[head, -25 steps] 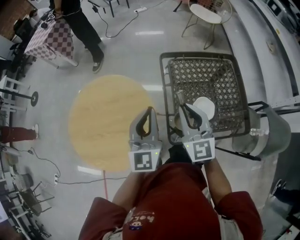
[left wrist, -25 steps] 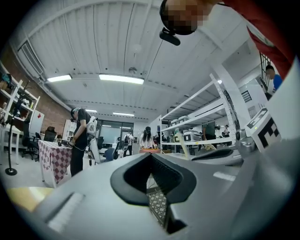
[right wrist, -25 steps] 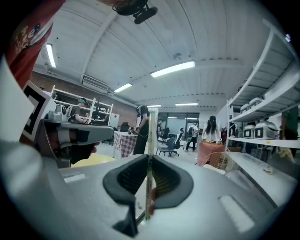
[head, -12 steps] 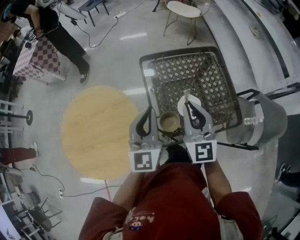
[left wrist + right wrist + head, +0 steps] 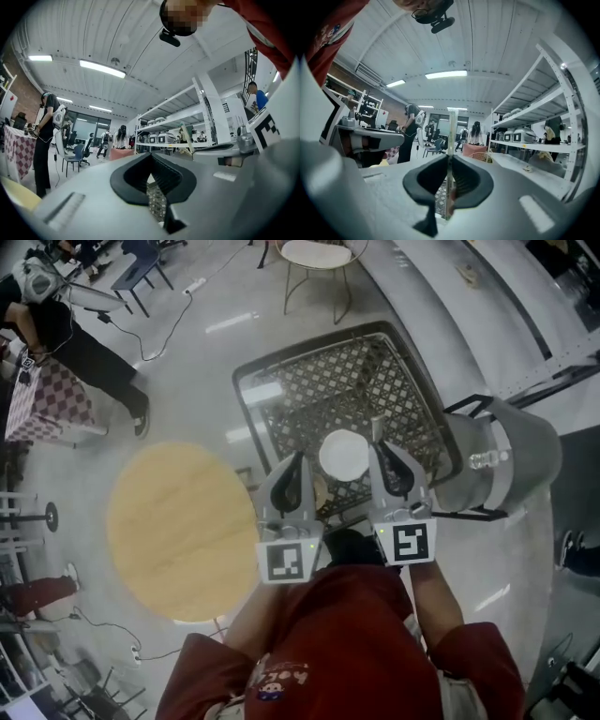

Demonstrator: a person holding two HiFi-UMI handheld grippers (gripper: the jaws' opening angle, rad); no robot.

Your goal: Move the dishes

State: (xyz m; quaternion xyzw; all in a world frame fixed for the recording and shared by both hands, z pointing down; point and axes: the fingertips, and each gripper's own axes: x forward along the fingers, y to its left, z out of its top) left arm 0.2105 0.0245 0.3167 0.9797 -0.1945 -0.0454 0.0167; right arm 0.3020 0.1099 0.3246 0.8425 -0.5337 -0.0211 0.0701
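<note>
- The head view shows your plate lying in the mesh cart, with a round table to the cart's left. Neither gripper view shows the plate.
- Only the gripper views show the shelving and the people standing behind.
- Your left gripper has its jaws closed tip to tip, with nothing between them.
- Your right gripper has its jaws clamped on a thin pale stick, which stands upright past the tips.
- The plate lies between your two grippers, just beyond their tips. Neither gripper touches it.
</note>
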